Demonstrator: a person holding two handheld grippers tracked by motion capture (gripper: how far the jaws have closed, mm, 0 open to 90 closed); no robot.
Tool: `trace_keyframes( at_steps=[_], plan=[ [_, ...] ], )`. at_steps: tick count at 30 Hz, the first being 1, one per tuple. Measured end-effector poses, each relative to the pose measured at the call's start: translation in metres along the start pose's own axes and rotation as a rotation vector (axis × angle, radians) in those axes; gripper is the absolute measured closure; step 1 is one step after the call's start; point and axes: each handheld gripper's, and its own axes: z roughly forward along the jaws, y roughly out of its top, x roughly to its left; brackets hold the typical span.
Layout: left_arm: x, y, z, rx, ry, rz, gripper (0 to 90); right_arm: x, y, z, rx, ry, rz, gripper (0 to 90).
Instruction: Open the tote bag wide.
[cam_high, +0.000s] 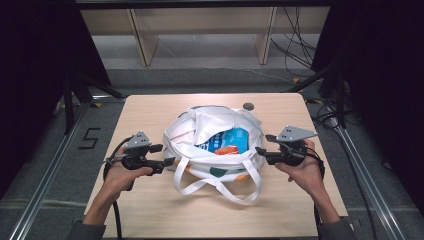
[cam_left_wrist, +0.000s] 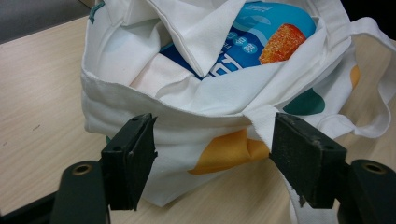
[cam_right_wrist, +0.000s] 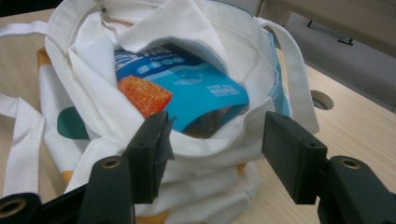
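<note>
Tabletop tote bag (cam_high: 200, 132) between claws.

One white tote bag (cam_high: 215, 145) sits at the centre of the high view, on one light wooden table (cam_high: 150, 210). One blue snack packet (cam_high: 229, 141) shows in its mouth. Two white handle loops (cam_high: 220, 187) trail toward the lower centre. Two grippers flank the bag: the left gripper (cam_high: 167, 161) at centre left, the right gripper (cam_high: 260, 150) at centre right. One round grommet hole (cam_high: 248, 106) marks the tabletop above the bag.
</note>
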Motion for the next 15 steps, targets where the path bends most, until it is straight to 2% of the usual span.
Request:
trace_keyframes(
  at_steps=[1, 2, 3, 4, 6, 7, 8, 10, 12, 13, 14, 15],
  plan=[
    [-0.001, 0.0, -0.001, 0.011, -0.001, 0.002, 28.9, 0.001, -0.001, 0.001, -0.014, -0.006, 0.006, 42.3],
    [-0.001, -0.001, 0.0, 0.003, -0.008, 0.011, 28.7, 0.001, -0.001, 0.0, 0.002, 0.008, 0.005, 42.0],
    [-0.002, -0.001, 0.0, 0.008, -0.011, 0.01, 28.4, 0.001, -0.002, -0.001, -0.012, -0.002, -0.008, 41.7],
    [-0.003, -0.002, 0.0, 0.004, -0.005, 0.012, 28.1, 0.002, -0.002, -0.002, 0.0, 0.002, 0.009, 41.3],
    [-0.004, -0.002, 0.0, 0.005, -0.013, 0.009, 27.6, 0.001, -0.003, -0.003, -0.01, -0.002, -0.006, 40.5],
    [-0.005, -0.003, 0.0, -0.001, -0.002, 0.012, 27.6, 0.001, -0.003, -0.002, -0.017, -0.004, -0.016, 40.2],
    [-0.005, -0.003, 0.0, -0.001, -0.004, 0.013, 27.5, 0.004, -0.004, -0.003, -0.01, -0.011, 0.018, 39.9],
    [-0.007, -0.005, 0.0, -0.007, -0.011, 0.002, 27.3, 0.002, -0.006, -0.004, -0.002, -0.006, -0.001, 39.5],
    [-0.009, -0.005, -0.002, 0.005, -0.016, 0.006, 27.1, 0.003, -0.007, -0.006, 0.0, -0.013, 0.007, 39.2],
    [-0.011, -0.006, -0.001, -0.01, -0.011, 0.008, 27.0, 0.003, -0.008, -0.005, -0.004, -0.007, 0.001, 38.9],
    [-0.012, -0.005, -0.002, 0.001, -0.011, 0.011, 26.7, 0.002, -0.008, -0.007, 0.0, -0.005, 0.004, 38.6],
    [-0.014, -0.006, -0.001, -0.009, -0.011, 0.013, 26.5, 0.003, -0.009, -0.007, -0.004, -0.014, 0.008, 38.4]
  ],
)
